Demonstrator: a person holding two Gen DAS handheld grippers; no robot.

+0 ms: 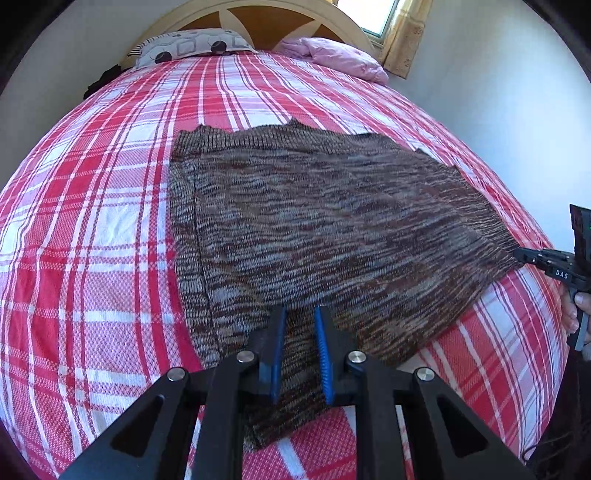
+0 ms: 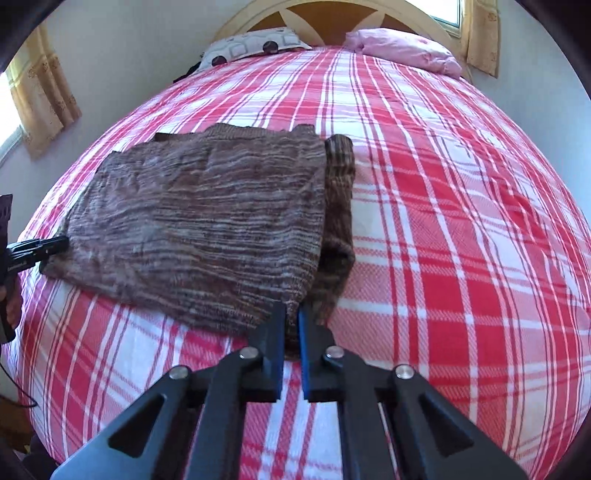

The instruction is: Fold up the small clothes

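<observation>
Both claws are gripping the brown knit sweater [image 1: 332,229] on the plaid bedspread [image 1: 92,221], well short of the headboard [image 2: 325,22]. The left claw [image 1: 300,314] is standing narrowly parted with the sweater's near corner running between its blue pads [image 1: 321,350]; the gap looks filled by knit, so I'm judging it as clamped. The right claw [image 2: 291,314] is nearly closed, pinching the opposite near corner, where a darker layer of the sweater is peeking out along the edge on the side away from the left claw.

In the left wrist view the right claw [image 1: 524,256] is showing at the sweater's far edge, its tips touching the hem. In the right wrist view the left claw [image 2: 55,245] is sitting likewise at the other edge.

Here's where it could be going wrong. The knit is loose and stretchy, so if the two claws are pulling apart unevenly, the hem is likely skewing and the fold landing crooked. Each pinch is catching only a corner; a quick lift could be letting the fabric slip out, probably from the left claw first, given its wider gap. The tucked layer beneath may be dragging or bunching as the top moves. And a low pinch could be snagging the bedspread too.
</observation>
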